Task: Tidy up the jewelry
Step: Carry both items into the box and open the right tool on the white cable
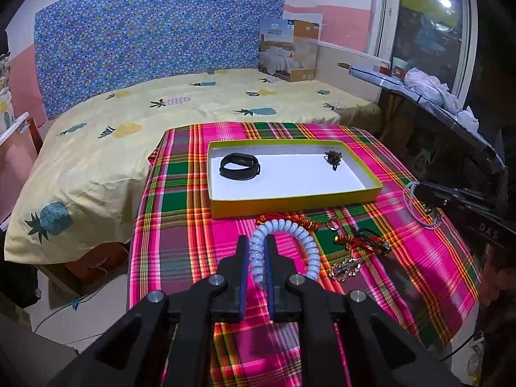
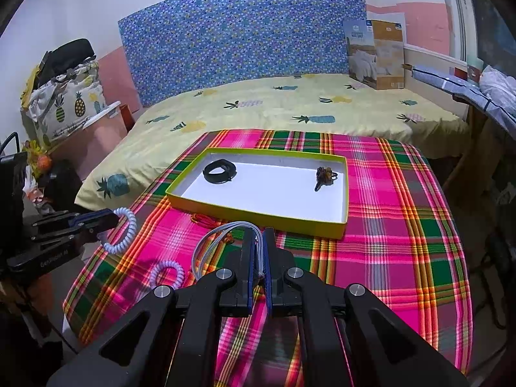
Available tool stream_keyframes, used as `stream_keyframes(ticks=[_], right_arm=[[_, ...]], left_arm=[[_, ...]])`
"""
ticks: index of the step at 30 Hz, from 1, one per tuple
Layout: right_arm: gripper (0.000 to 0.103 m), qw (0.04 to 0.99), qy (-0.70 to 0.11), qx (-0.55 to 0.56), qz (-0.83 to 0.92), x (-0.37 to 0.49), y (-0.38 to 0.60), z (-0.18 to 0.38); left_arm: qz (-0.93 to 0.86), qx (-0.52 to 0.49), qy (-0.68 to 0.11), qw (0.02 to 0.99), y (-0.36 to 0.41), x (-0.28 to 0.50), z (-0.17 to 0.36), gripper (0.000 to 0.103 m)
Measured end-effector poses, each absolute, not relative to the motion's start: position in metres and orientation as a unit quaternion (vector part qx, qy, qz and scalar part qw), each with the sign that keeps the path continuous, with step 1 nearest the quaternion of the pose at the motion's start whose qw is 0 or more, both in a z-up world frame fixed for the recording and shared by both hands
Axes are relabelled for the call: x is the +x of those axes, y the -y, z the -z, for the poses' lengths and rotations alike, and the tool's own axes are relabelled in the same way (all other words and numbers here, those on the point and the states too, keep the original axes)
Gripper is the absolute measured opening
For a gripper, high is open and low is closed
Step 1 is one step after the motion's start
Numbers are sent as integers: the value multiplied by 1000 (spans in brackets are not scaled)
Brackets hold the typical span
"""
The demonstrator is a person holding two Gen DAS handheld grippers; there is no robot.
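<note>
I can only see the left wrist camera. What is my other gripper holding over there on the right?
Observer: The right gripper is shut on a bunch of thin grey wire loops. They fan out to its left, above the plaid cloth.
Operator: Is there anything left to pick up that I can't see?
Observer: Yes. A second hair coil lies flat on the cloth near its front left corner. It doesn't show in your view.
Operator: Is it like the one I've got?
Observer: Same spiral shape. From this side, your left gripper has the white hair coil pinched, with the rest hanging below it.
</note>
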State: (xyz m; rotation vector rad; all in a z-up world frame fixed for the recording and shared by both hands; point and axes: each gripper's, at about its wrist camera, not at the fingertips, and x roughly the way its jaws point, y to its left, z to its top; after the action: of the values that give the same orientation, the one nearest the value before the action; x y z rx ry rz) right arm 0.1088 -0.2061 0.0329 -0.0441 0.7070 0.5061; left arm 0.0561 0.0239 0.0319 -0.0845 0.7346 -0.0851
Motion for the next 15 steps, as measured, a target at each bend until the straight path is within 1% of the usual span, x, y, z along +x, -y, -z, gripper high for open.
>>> stream_keyframes(ticks=[15], right_arm=[[5, 903, -356, -8, -240, 152, 207, -26]], left_arm=[[49, -44, -364, 929, -25, 101, -30, 10]])
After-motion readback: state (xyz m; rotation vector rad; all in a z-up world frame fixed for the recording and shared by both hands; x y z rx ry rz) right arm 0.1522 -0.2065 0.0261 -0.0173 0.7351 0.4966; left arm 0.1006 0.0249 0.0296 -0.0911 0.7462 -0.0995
